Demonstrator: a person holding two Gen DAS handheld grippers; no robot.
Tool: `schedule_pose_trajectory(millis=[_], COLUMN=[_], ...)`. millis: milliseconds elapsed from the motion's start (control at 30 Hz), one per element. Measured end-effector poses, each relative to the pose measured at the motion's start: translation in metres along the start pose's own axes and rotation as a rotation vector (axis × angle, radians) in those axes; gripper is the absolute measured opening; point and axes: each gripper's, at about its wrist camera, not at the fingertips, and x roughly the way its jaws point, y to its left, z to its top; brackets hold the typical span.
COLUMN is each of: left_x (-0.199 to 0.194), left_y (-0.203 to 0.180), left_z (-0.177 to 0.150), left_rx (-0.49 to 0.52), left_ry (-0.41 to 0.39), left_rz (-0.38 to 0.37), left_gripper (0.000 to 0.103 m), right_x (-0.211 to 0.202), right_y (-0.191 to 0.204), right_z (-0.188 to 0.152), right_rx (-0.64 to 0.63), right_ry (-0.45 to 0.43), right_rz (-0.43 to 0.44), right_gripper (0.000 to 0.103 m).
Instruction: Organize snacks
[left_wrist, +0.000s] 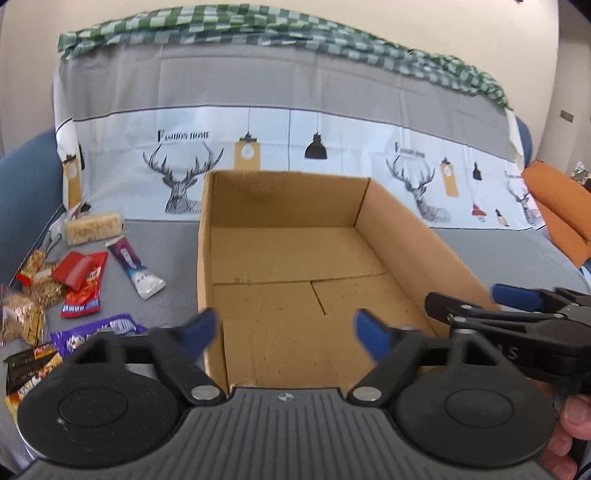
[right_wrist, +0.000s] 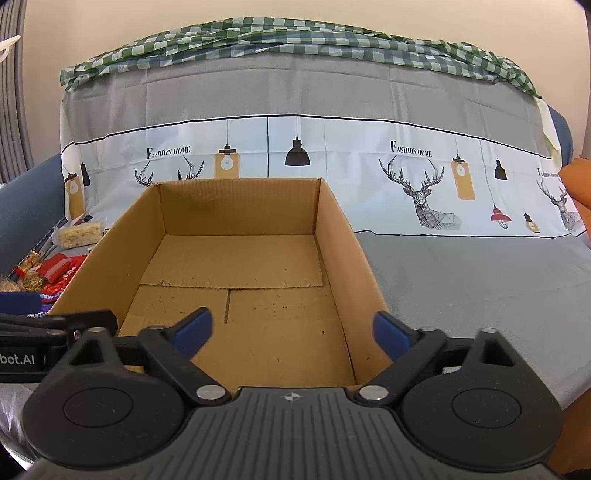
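Left wrist view puts your left gripper (left_wrist: 284, 330) at 6 o'clock, its blue-tipped black jaws standing apart with nothing between them, hanging over the near left corner of the open brown cardboard box (left_wrist: 417, 240). You can see the box's bare floor and flaps; nothing lies in it. Its left wall runs up toward 12 o'clock. Out at 9 o'clock, on the grey sheet (left_wrist: 166, 240), lies your heap of snacks, well apart from the jaws: a clear pack of pale puffed-rice bars (left_wrist: 93, 228) farthest back, a purple-and-silver tube-shaped wrapper (left_wrist: 135, 267) nearest the box, a red packet (left_wrist: 83, 282), some golden-wrapped sweets (left_wrist: 26, 306), and a purple wrapper (left_wrist: 99, 328) just beside your left jaw. At 3 o'clock your right gripper (left_wrist: 461, 297) reaches in from the edge, over the box's right wall, with your fingers (left_wrist: 574, 413) on its handle. A deer-and-lamp printed cloth (left_wrist: 295, 133) hangs behind at 12 o'clock, a green checked cloth (left_wrist: 258, 26) on top.

Right wrist view has your right gripper (right_wrist: 293, 332) at 6 o'clock, jaws wide apart and holding nothing, over the box (right_wrist: 240, 206) near its front right corner. The box fills the middle. At 9 o'clock the snacks peek out beyond its left wall: the rice bars (right_wrist: 79, 234) and the red packet (right_wrist: 55, 267). Part of your left gripper (right_wrist: 55, 325) crosses at 8 o'clock.
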Motion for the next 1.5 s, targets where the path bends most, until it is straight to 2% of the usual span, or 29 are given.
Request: schedule_pose_trajectory(millis=[33,67,133,167,200,333,433,533,600,667,700,767,900,1033,1100,1200,1233,1300,1433,1500], left_x=[-0.002,-0.004,-0.008,-0.010,-0.011,-0.010,-0.002,0.006,0.007,0.011,0.011,0.009,0.006,0.004,0.003,0.009,0.013,0.017,0.026,0.029], left_y=[0.003,0.008,0.022,0.030,0.040,0.090,0.146,0.200,0.228,0.255,0.268,0.285,0.305,0.312,0.313,0.317,0.318,0.320,0.322,0.324], left_z=[0.001,0.003,0.009,0.014,0.020,0.050,0.065,0.061,0.049,0.034,0.024,0.015,0.007,-0.003,-0.009,-0.016,-0.017,-0.019,-0.021,-0.020], left_rx=[-0.006,-0.021,-0.056,-0.072,-0.091,-0.161,-0.302,-0.479,-0.564,-0.711,-0.819,-0.939,-1.067,-1.131,-1.168,-1.221,-1.235,-1.246,-1.267,-1.262], left_ry=[0.000,0.005,0.022,0.028,0.034,0.043,0.053,0.036,0.006,0.016,0.012,-0.005,-0.037,-0.038,-0.033,-0.017,-0.010,0.001,0.020,0.029], left_rz=[-0.020,-0.045,-0.085,-0.102,-0.110,-0.093,-0.045,-0.005,0.030,0.042,0.025,0.032,0.069,0.120,0.137,0.172,0.172,0.194,0.272,0.326], left_gripper=[0.064,0.051,0.042,0.032,0.029,0.029,0.029,0.029,0.029,0.029,0.029,0.029,0.029,0.032,0.035,0.046,0.046,0.054,0.061,0.068], right_x=[-0.001,-0.001,-0.003,-0.004,-0.006,-0.014,-0.021,-0.026,-0.028,-0.027,-0.025,-0.019,0.011,0.057,0.082,0.118,0.127,0.143,0.171,0.178], right_y=[0.001,0.003,0.008,0.011,0.014,0.032,0.052,0.081,0.102,0.126,0.137,0.161,0.206,0.229,0.237,0.246,0.247,0.252,0.260,0.265], right_z=[0.001,0.002,0.004,0.006,0.007,0.014,0.020,0.026,0.029,0.032,0.033,0.035,0.037,0.031,0.030,0.023,0.016,0.011,0.005,0.003], right_rx=[0.004,0.009,0.014,0.020,0.030,0.075,0.099,0.102,0.099,0.099,0.099,0.105,0.130,0.195,0.232,0.273,0.287,0.306,0.340,0.328], right_ry=[-0.004,-0.009,-0.018,-0.024,-0.029,-0.056,-0.081,-0.101,-0.103,-0.092,-0.083,-0.054,0.028,0.145,0.211,0.332,0.361,0.415,0.481,0.495], right_rz=[0.009,0.022,0.041,0.054,0.073,0.173,0.273,0.375,0.440,0.504,0.527,0.570,0.605,0.567,0.537,0.493,0.476,0.444,0.423,0.404], right_gripper=[0.075,0.065,0.054,0.049,0.048,0.046,0.044,0.037,0.036,0.032,0.032,0.032,0.033,0.034,0.040,0.048,0.053,0.062,0.066,0.066])
